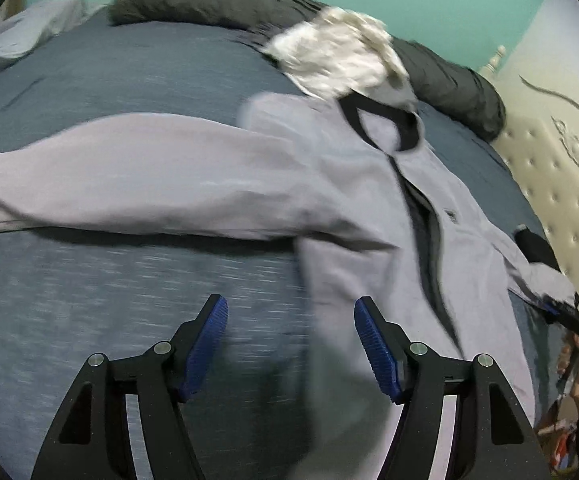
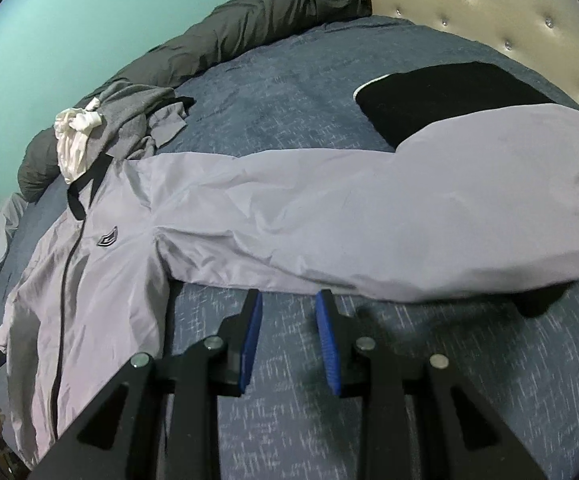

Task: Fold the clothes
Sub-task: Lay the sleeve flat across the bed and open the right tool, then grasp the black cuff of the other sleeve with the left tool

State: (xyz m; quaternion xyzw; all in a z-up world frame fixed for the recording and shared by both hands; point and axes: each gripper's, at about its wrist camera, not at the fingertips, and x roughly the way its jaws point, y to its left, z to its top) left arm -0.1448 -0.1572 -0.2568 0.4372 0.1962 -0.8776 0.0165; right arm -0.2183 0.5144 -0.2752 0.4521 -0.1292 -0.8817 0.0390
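Jacket (image 2: 101, 280) is spread flat on the bed (image 2: 289, 92), sleeves out. Left gripper (image 1: 290, 344) is held wide open just over its hem; right gripper (image 2: 288, 340) is parted, empty, right below a sleeve (image 2: 369, 216).

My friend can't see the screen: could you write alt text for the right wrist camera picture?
A light grey zip-up jacket lies spread on a blue bedspread, one sleeve stretched out sideways. The right gripper hangs open just short of that sleeve's lower edge, holding nothing. A black folded garment lies beyond the sleeve.
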